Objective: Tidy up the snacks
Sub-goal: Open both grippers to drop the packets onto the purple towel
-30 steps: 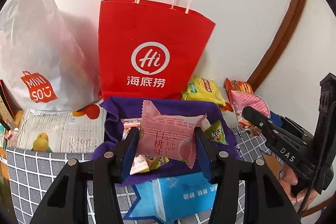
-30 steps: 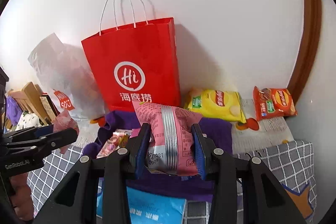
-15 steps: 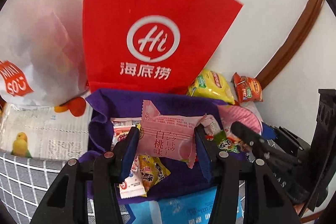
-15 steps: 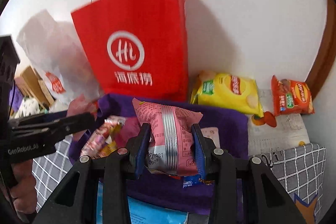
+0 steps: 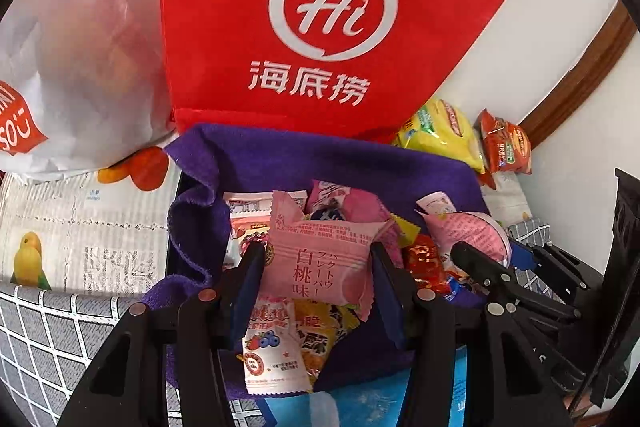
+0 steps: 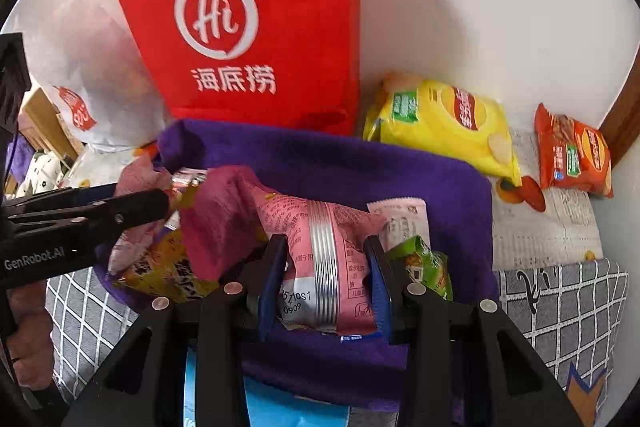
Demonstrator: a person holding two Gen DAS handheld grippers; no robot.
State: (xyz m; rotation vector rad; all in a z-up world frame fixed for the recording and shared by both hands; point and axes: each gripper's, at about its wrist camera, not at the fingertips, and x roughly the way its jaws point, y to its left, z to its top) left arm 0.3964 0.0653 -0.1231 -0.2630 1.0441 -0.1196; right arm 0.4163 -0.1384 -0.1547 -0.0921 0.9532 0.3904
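My left gripper [image 5: 316, 279] is shut on a pink peach-flavour snack packet [image 5: 324, 263] and holds it over a purple cloth-lined basket [image 5: 320, 155] with several snack packets inside. My right gripper [image 6: 326, 279] is shut on a pink snack bag with a silver seam [image 6: 324, 259], also over the basket [image 6: 400, 179]. The right gripper shows at the right of the left wrist view [image 5: 464, 259]. The left gripper shows at the left of the right wrist view [image 6: 160, 203].
A red Haidilao paper bag [image 5: 320, 27] stands against the wall behind the basket, with a white Miniso bag [image 5: 80, 67] to its left. A yellow chip bag [image 6: 444, 123] and an orange chip bag [image 6: 572, 151] lie at the right. A checked cloth [image 6: 560, 307] covers the table.
Both grippers have moved forward and down with their packets, from in front of the basket to over its contents. The red bag looms closer.
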